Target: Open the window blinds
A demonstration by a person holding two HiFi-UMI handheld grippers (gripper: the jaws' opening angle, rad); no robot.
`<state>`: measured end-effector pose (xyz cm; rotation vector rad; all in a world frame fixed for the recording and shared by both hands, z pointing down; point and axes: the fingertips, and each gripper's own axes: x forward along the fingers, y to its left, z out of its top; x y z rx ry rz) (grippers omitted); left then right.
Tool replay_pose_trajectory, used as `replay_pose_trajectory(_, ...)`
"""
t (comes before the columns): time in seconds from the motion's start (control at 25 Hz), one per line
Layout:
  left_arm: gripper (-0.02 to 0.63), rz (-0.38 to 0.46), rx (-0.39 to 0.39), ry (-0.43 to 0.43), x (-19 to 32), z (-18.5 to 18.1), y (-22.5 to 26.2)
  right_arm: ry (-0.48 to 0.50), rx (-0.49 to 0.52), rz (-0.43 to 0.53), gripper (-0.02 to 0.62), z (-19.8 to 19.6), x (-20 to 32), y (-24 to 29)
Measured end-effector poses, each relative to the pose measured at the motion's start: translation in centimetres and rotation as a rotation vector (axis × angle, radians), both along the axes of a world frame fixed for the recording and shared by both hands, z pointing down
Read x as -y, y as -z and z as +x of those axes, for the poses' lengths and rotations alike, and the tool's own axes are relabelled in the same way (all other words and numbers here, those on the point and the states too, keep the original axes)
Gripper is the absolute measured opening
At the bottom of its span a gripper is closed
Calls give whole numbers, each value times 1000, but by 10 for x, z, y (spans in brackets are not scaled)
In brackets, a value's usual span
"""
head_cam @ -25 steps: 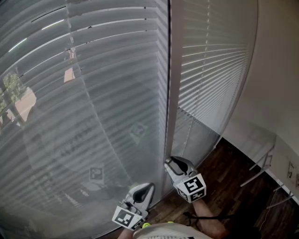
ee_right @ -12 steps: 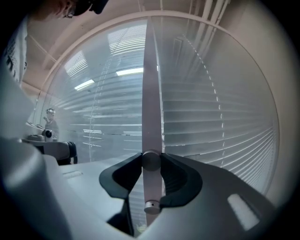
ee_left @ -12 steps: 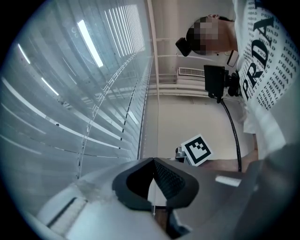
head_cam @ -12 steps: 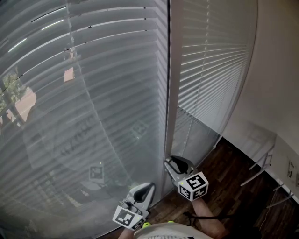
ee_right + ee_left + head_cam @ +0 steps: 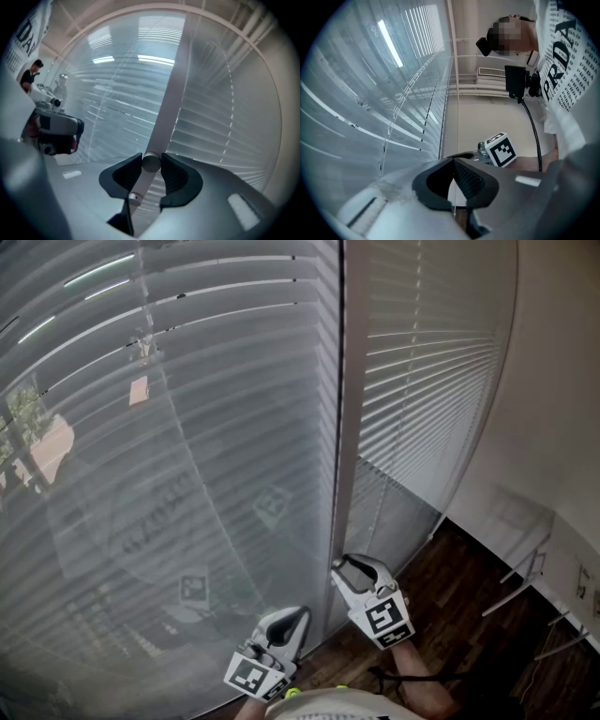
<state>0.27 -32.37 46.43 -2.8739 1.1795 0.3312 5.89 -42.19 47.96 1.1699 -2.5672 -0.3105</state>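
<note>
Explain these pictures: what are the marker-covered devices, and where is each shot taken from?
No robot: a person holds a hand-operated gripper in each hand, facing lowered window blinds. The head view looks down from the person's head; the other two views ride on the grippers. The marker cubes are part of them. The right gripper has its jaws closed on the blinds' tilt wand. The left gripper has its jaws together, apparently pinching a thin cord.

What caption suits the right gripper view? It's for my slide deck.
Right claw clamped on the tilt wand in front of the window blinds.
</note>
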Motion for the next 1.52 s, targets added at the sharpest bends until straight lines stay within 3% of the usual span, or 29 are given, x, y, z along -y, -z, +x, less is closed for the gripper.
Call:
replay_pose_trajectory(0.12,-9,8,33,-7,1,1,-3,15,-169,101,124,-4,-7,4)
replay_pose_trajectory(0.28,-9,2,-16,-7,3,5,3,43,-427,275,126,-11,-13,5)
replay_pose_trajectory(0.36,-9,3,8,-14,3,7,-1,50,-524,330,133,-13,-14,3)
replay_pose_trajectory(0.68,-9,2,-5,-11,6,9,0,61,-743,402,163,-3,-7,-11)
replay_pose_trajectory(1.04,-10,-7,-5,-20,6,11,-3,38,-764,462,123,-8,-2,-12)
replay_pose_trajectory(1.52,-9,-8,20,-35,3,12,-6,16,-571,345,121,-7,-1,-10)
